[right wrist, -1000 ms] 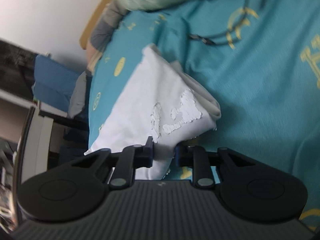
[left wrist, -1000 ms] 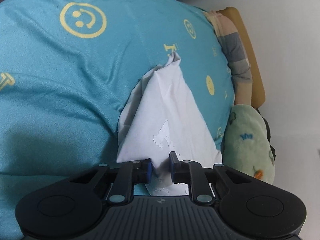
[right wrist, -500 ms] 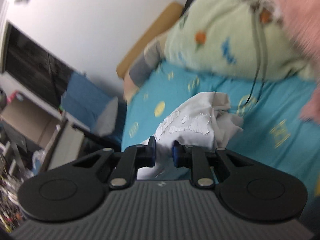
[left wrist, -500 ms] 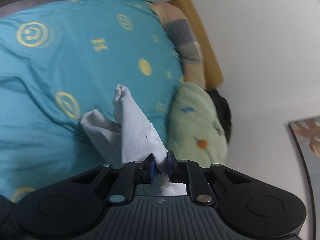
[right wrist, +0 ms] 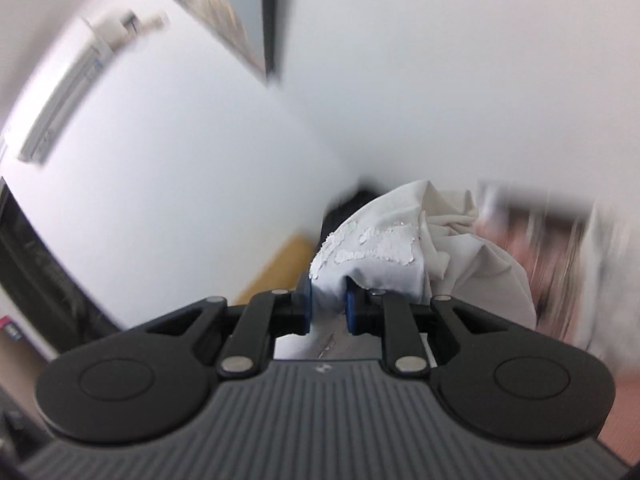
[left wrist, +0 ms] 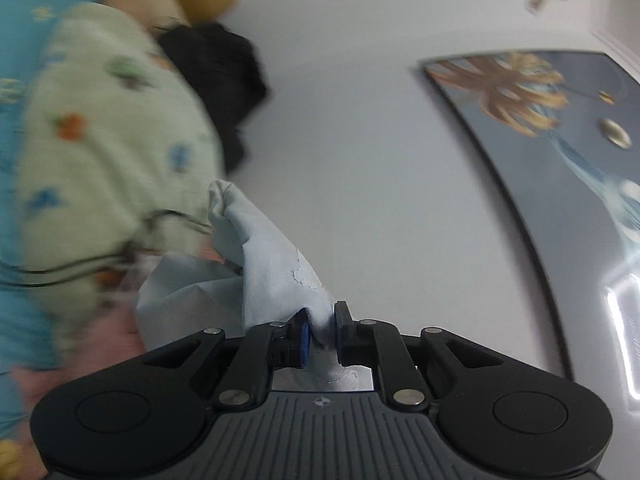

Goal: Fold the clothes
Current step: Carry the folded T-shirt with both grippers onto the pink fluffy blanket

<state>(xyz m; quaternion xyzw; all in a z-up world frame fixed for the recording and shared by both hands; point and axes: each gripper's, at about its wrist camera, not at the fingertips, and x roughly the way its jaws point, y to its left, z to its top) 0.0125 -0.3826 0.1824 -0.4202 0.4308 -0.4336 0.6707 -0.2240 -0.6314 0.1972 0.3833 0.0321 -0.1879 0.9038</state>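
A white garment (left wrist: 276,276) is grasped by the left gripper (left wrist: 319,330) and right gripper (right wrist: 328,304), held up bunched before a wall (left wrist: 360,160); folding is judged barely begun.

White garment (left wrist: 276,272): soft matt woven cloth, cracked flaky print (right wrist: 368,240). Left gripper (left wrist: 319,332) and right gripper (right wrist: 328,306): matt black plastic, ribbed grey housing, shiny metal rivets, blue rubbery pads. Green blanket (left wrist: 108,148): fuzzy fleece. Wall picture (left wrist: 560,152): glossy, reflective.
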